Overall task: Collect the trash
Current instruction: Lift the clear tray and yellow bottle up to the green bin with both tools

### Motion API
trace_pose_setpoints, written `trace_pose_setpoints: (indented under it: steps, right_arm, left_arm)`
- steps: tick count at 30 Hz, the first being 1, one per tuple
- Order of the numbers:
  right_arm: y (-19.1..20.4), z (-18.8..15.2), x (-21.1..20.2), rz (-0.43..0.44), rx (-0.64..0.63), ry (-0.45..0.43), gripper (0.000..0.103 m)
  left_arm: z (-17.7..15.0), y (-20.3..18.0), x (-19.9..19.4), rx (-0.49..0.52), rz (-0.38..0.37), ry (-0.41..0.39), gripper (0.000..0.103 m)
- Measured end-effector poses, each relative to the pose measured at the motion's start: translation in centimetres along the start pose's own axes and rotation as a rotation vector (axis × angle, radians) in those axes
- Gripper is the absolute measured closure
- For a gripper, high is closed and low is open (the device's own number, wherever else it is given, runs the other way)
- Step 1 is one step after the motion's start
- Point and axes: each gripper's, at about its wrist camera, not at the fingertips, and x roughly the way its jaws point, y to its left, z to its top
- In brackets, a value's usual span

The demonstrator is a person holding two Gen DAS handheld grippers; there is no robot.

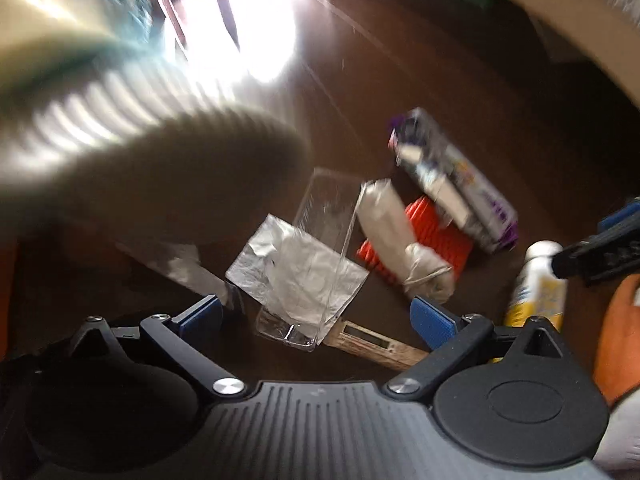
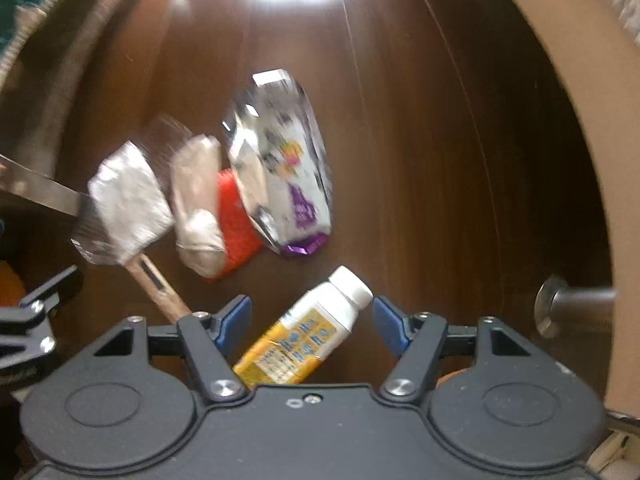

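Both hand-held grippers, left (image 1: 316, 312) and right (image 2: 312, 316), hung open and empty; seemingly all trash, bottle (image 2: 308, 336) included, remained uncollected on my worktop (image 2: 420, 200).

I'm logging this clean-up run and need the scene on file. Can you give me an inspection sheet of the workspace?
Surface: dark wood floor, glare at the far end.
Job's things: yellow-labelled bottle lying down; silver-purple wrapper; white wad on orange ridged piece; crumpled tissue with clear plastic tray.
Clutter: flat wooden stick; metal strip.
Grippers: left gripper open, over the tissue; right gripper open, bottle between its fingers, untouched.
Cables: nothing seen.
Surroundings: cardboard wall; ribbed pale object, blurred.
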Motion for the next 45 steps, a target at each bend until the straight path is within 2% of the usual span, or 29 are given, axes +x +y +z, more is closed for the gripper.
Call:
trace_pose_setpoints:
  steps: [5, 8, 12, 16, 17, 18, 20, 22, 23, 27, 30, 37, 41, 45]
  right_arm:
    - [-1.7, 0.2, 3.2, 0.029, 0.111, 0.089, 0.036]
    - [-1.9, 0.3, 4.6, 0.027, 0.15, 0.115, 0.036]
    - [-2.3, 0.1, 7.0, 0.011, 0.209, 0.171, 0.036]
    - [-2.4, 0.1, 8.3, -0.001, 0.237, 0.185, 0.036]
    - [-2.3, 0.1, 8.7, -0.007, 0.239, 0.189, 0.036]
    - [-2.2, 0.1, 9.0, -0.011, 0.237, 0.194, 0.036]
    - [-2.0, -0.1, 9.4, -0.023, 0.229, 0.196, 0.036]
    - [-1.8, -0.3, 9.5, -0.023, 0.233, 0.192, 0.036]
    - [-1.7, -0.4, 9.6, -0.019, 0.238, 0.196, 0.038]
    - [-1.7, -0.9, 9.2, -0.011, 0.243, 0.182, 0.039]
    - [-2.2, -0.9, 8.5, -0.013, 0.225, 0.172, 0.044]
    - [-0.6, -1.6, 4.5, -0.053, 0.06, 0.109, 0.05]
    - [0.9, -2.4, 1.1, -0.09, -0.092, 0.04, 0.054]
    - [1.9, -2.8, -3.2, -0.089, -0.21, -0.048, 0.054]
  left_arm:
    - [1.2, 1.0, 4.1, -0.057, -0.024, 0.059, 0.002]
    - [1.6, 1.6, 6.3, -0.04, -0.002, 0.099, 0.003]
    - [1.7, 2.5, 8.8, -0.11, -0.025, 0.171, 0.003]
    - [1.2, 2.5, 10.6, -0.125, -0.015, 0.248, 0.004]
    - [1.1, 2.6, 11.1, -0.132, -0.007, 0.272, 0.012]
    - [0.9, 2.7, 11.5, -0.145, -0.005, 0.294, 0.024]
    - [0.4, 3.3, 11.7, -0.186, -0.028, 0.323, 0.035]
    - [0.1, 3.8, 11.6, -0.231, -0.045, 0.322, 0.04]
    - [0.0, 4.1, 11.6, -0.247, -0.057, 0.326, 0.046]
    - [-0.5, 4.5, 11.3, -0.279, -0.061, 0.326, 0.052]
    - [-1.1, 4.5, 10.6, -0.281, -0.065, 0.321, 0.054]
    - [-2.8, 4.7, 6.3, -0.295, -0.08, 0.279, 0.055]
    - [-3.0, 5.0, 3.1, -0.295, -0.061, 0.252, 0.055]
    - [-2.9, 5.1, -0.6, -0.277, -0.046, 0.218, 0.055]
